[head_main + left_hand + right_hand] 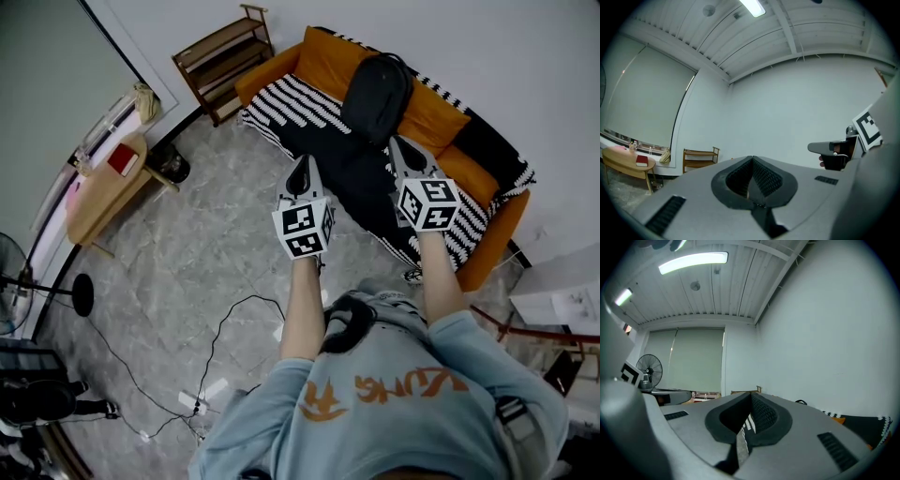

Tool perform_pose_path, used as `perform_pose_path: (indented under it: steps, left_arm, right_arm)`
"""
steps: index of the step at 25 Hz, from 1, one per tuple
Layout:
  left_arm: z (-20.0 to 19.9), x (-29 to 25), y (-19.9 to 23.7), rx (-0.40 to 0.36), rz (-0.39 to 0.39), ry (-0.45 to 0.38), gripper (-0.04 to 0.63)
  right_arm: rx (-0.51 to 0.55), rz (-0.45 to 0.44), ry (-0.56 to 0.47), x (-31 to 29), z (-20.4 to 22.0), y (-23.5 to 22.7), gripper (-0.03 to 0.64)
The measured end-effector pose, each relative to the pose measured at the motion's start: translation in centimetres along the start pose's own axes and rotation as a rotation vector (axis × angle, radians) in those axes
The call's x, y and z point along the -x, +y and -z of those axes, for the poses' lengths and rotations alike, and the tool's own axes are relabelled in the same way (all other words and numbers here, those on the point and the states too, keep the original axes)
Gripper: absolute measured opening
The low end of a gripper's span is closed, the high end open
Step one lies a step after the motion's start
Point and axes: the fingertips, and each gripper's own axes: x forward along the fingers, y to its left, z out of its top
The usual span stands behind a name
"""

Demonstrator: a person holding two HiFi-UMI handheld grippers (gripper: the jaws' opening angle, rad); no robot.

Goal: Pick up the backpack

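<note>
Both tools idle: left tool [303, 161] and right tool [397, 142] each have their jaws fully together with nothing between them. The left gripper view [751, 180] and the right gripper view [749, 420] both confirm this, pads meeting and no object in the throat. The backpack [377, 94] is on the sofa [314, 52], propped against the orange back cushions above the striped throw [281, 108]. Its long axis runs up the backrest, top end toward the wall and bottom end toward the seat. No grasp has begun. Key relation: the backpack lies ahead of both tools and looks lower, since they're held level at standing height and both gripper views look over the sofa at the wall. The left gripper view shows only wall and a wooden shelf [699, 159], while the right gripper view catches just a corner of the sofa at its lower right edge. In the head view the right tool's tip sits just short of the backpack's bottom end, nearly in line with its axis. The left tool is well off to the left side, so the right hand is nearer. My read is that the jaws need to open, then pitch down and reach forward, likely for the top end or a strap. I can't make out the carry handle from here.
</note>
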Motion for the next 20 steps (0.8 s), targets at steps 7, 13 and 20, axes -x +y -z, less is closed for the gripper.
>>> perform_pose_path:
  steps: [7, 13, 20]
  left_arm:
    - [-1.3, -1.1, 0.4, -0.006, -0.007, -0.027, 0.02]
    - [-1.8, -1.2, 1.7, -0.008, -0.016, -0.038, 0.02]
    - [-1.2, -2.6, 2.9, 0.009, -0.018, -0.04, 0.02]
  right_arm:
    - [0.002, -0.009, -0.04, -1.0, -1.8, -0.3, -0.005]
    - [-0.007, -0.011, -0.055, -1.8, -2.1, 0.1, -0.005]
    - [-0.005, -0.01, -0.063, -3.4, -1.9, -0.2, -0.005]
